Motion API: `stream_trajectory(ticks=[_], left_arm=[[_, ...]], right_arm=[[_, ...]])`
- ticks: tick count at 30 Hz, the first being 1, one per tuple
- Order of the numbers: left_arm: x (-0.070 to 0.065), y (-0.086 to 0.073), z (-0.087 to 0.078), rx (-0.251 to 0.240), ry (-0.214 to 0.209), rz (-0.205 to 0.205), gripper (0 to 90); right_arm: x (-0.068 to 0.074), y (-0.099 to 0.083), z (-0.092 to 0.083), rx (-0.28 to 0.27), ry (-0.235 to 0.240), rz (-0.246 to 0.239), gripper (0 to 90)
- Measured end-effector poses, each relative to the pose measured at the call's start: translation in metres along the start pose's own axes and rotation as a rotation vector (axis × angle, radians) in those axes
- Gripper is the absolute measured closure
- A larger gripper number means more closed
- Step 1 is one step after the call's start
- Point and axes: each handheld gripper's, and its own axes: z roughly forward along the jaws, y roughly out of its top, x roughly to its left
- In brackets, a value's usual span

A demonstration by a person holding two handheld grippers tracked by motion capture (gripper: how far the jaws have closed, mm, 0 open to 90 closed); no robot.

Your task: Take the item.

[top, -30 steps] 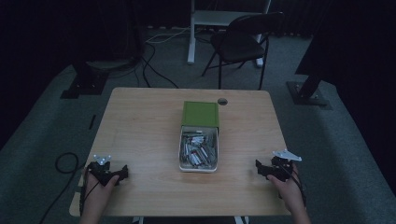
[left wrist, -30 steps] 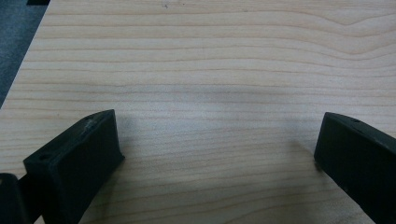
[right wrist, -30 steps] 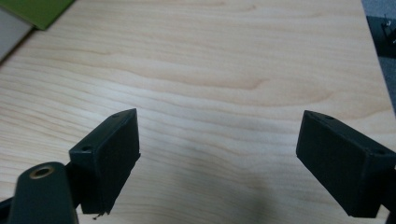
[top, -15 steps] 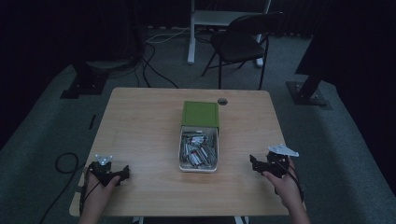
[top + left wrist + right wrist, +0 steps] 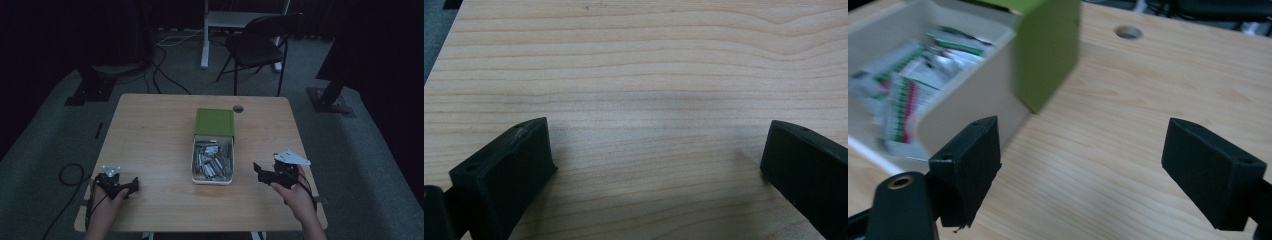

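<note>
— Where's the box (image 5: 213, 159)?

— Mid-table (image 5: 150, 135), white tray slid out from its green sleeve (image 5: 214, 122), full of small packets (image 5: 212, 162).

— And the work?

— Just the approach, I'd say. The right gripper (image 5: 262, 171), jaws spread and empty, faces it and must close in; the left gripper (image 5: 131, 185) rests released, well apart.

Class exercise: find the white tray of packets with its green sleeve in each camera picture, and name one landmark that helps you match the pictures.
High view: the white tray lies at the table's centre, its green sleeve at the far end.
Left gripper view: bare wooden table between open jaws.
Right gripper view: tray upper left.
Shared landmark: the round table hole beyond the sleeve.
</note>
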Motion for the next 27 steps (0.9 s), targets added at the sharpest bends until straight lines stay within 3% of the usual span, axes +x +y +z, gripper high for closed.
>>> stream_trajectory(ticks=[8,27], left_arm=[[0.000,0.000,0.000,0.000,0.000,0.001,0.9],[0.000,0.000,0.000,0.000,0.000,0.000,0.9]], right_arm=[[0.025,0.016,-0.003,-0.032,0.071,-0.045,15.7],[0.069,0.029,0.013,-0.017,0.177,-0.116,15.8]])
